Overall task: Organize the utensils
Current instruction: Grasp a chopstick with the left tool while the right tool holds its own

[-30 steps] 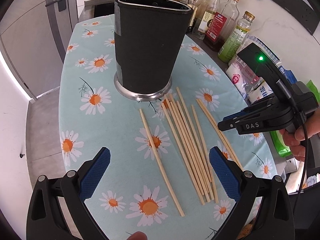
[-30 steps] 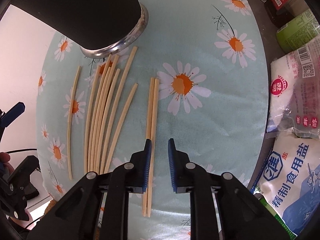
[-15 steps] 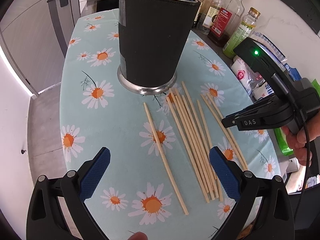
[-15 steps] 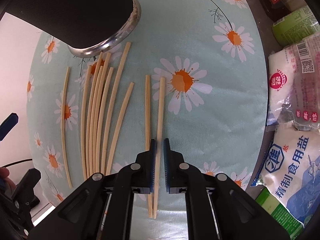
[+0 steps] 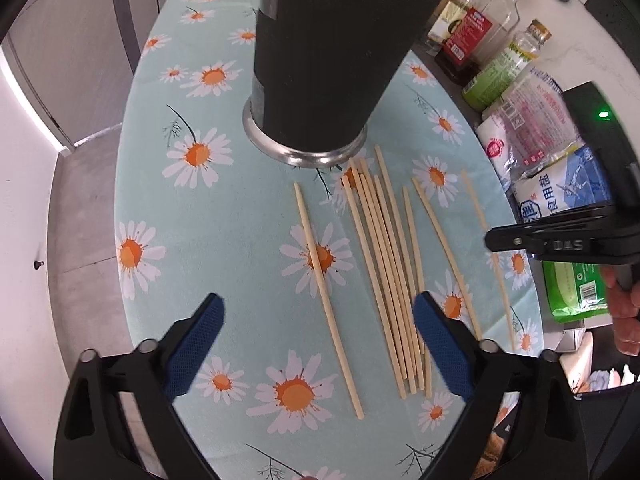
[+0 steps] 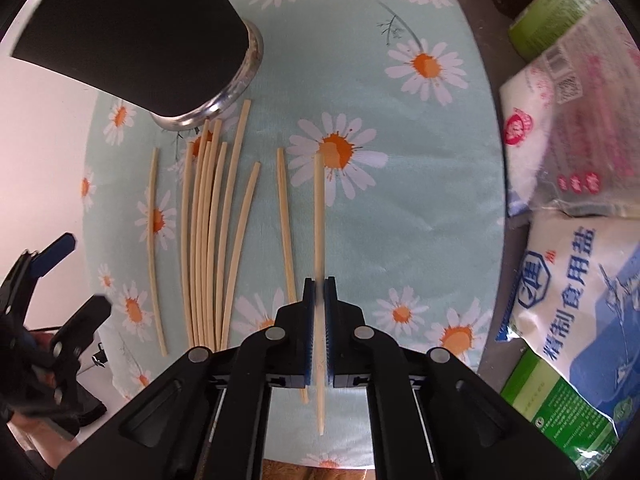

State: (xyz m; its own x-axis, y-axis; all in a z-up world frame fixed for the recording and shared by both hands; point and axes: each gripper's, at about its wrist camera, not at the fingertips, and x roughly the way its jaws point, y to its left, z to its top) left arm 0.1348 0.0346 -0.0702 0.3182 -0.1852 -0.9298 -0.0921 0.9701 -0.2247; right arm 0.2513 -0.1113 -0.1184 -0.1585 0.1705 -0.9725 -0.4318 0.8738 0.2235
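Note:
Several pale wooden chopsticks [image 5: 384,264] lie side by side on the daisy tablecloth [image 5: 224,216], in front of a tall black holder with a metal base [image 5: 332,56]. My right gripper [image 6: 319,292] is shut on one chopstick [image 6: 319,216], which runs straight forward between its blue pads; a second chopstick [image 6: 285,216] lies just to its left. My left gripper [image 5: 318,308] hovers above the cloth with its jaws wide and closing. A single chopstick [image 5: 320,276] lies between them, untouched. The right pad is over the bundle's near ends.
Sauce and oil bottles [image 5: 496,32] stand behind the holder at the right. Bags of salt [image 6: 580,280] and a green pack [image 5: 576,292] crowd the table's right edge. The table's left edge drops to grey floor [image 5: 80,200]. A hand [image 5: 624,312] holds the right gripper.
The right gripper's jaws closed on the right chopstick of the separate pair, which now sits apart from its neighbour. The left gripper's jaws narrowed slightly and its view tilted closer to the holder.

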